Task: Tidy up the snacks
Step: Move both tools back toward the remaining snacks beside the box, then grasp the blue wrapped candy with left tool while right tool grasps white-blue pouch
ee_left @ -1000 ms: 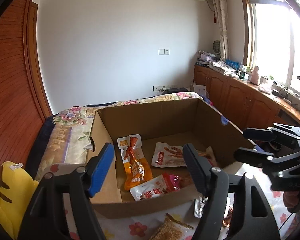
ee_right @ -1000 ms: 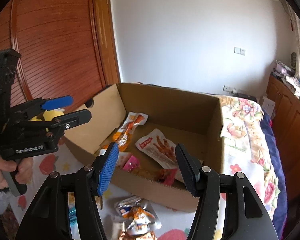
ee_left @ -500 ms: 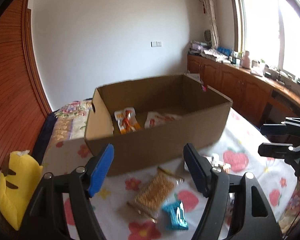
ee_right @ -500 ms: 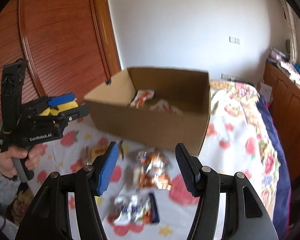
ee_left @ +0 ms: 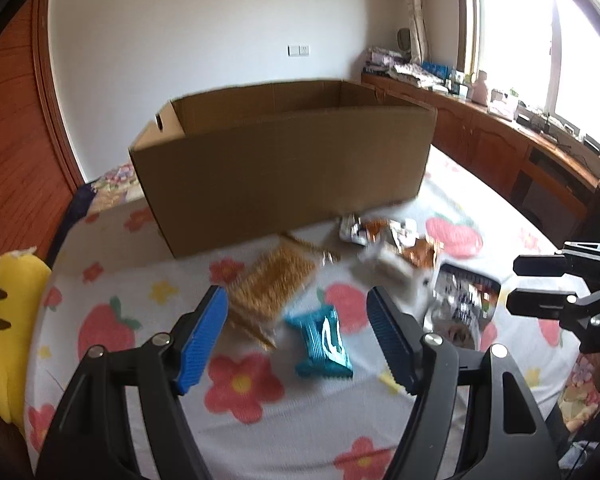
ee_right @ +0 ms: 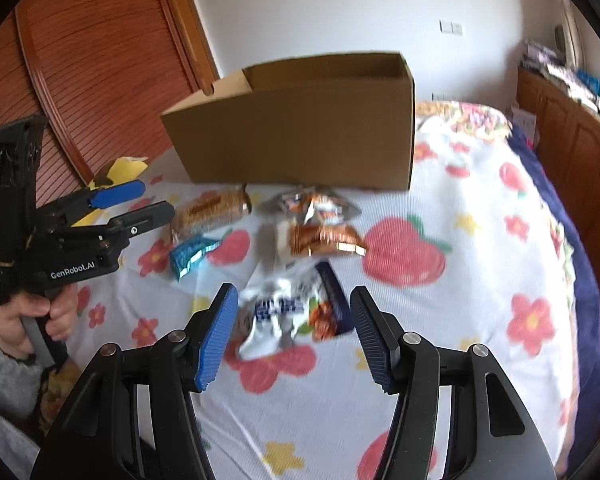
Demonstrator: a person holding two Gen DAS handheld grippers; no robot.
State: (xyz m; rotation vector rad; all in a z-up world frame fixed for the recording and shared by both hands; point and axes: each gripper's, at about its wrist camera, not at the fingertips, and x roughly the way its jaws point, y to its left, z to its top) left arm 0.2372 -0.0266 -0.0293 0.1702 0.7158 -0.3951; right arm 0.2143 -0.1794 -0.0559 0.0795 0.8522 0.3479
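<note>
Right wrist view shows the right gripper (ee_right: 290, 334) with its jaws standing apart and nothing between the pads, aimed at a silver and blue packet (ee_right: 288, 312) lying low in the centre of the frame on the flowered sheet (ee_right: 480, 320). Left wrist view has the left gripper (ee_left: 296, 338) likewise wide and empty, with a teal wrapper (ee_left: 324, 340) framed between its fingers at lower centre. The step in hand looks like reaching for loose snacks, 1 per tool. The next move likely calls for lowering each tool until the pads straddle a packet, then closing. The cardboard box (ee_right: 300, 128) sits in the upper centre, open-topped, its inside hidden from here. A tan biscuit pack (ee_left: 268, 284) and 2 orange foil packets (ee_right: 320, 236) lie just in front of the box, crinkled and blurred.
</note>
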